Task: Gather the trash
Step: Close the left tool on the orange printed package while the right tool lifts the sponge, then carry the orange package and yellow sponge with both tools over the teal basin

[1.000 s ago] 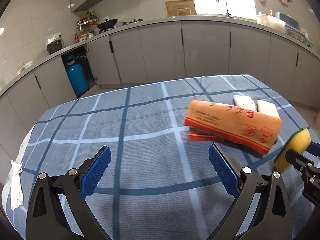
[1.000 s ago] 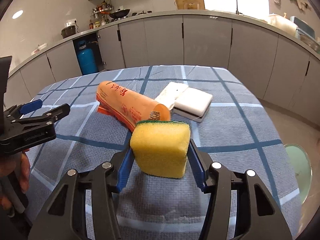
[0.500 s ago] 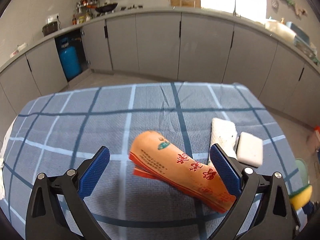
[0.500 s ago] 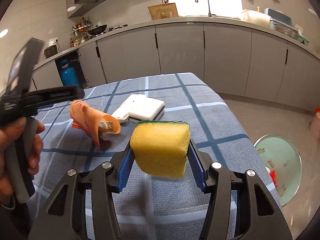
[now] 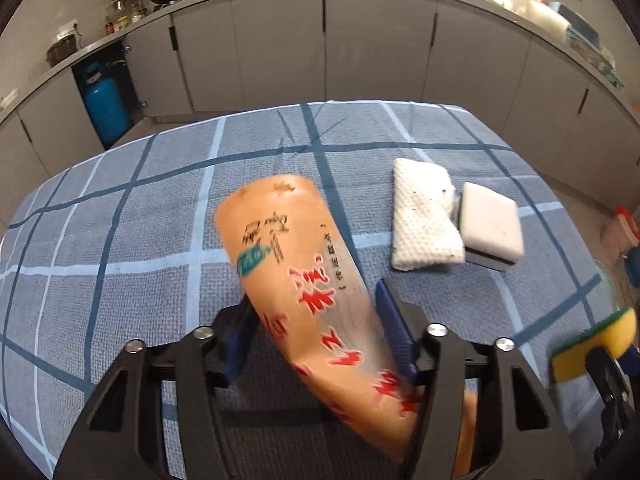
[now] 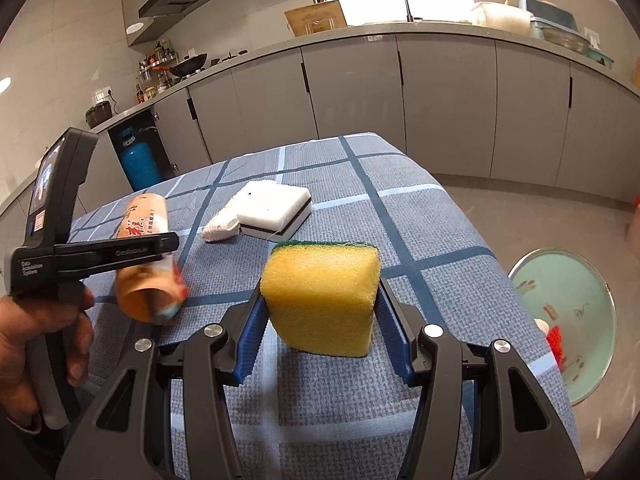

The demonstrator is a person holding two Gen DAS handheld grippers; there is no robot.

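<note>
Now I have the left gripper (image 5: 316, 340), jaws just closed, clamped on the orange wrapper roll (image 5: 304, 280) left of the white sponge block (image 5: 490, 224), so this trash is secured; the right gripper (image 6: 320, 340) holds the yellow sponge (image 6: 322, 300).

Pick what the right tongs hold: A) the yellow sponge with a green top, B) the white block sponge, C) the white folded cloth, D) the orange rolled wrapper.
A: the yellow sponge sits clamped between the right tongs' blue pads.
</note>
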